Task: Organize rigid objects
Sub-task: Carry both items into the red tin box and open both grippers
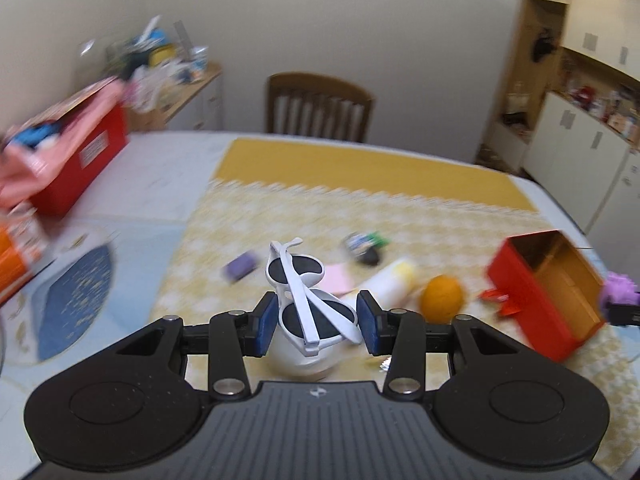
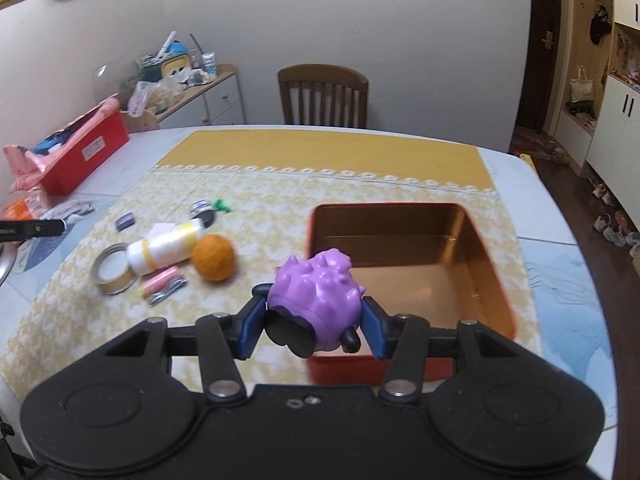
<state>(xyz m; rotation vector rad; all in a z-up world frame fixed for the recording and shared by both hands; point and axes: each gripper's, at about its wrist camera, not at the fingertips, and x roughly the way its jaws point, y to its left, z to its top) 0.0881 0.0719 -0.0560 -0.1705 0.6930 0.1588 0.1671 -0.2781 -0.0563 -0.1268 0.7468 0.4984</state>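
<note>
My left gripper is shut on folded white sunglasses and holds them above the yellow tablecloth, over a white bottle. My right gripper is shut on a purple spiky toy figure at the near left edge of the open red tin box, whose gold inside holds nothing I can see. The box and the purple toy also show at the right of the left wrist view.
On the cloth lie an orange ball, a white and yellow bottle, a tape roll, a pink item, a purple block and a dark round item. A red box stands far left, a chair behind.
</note>
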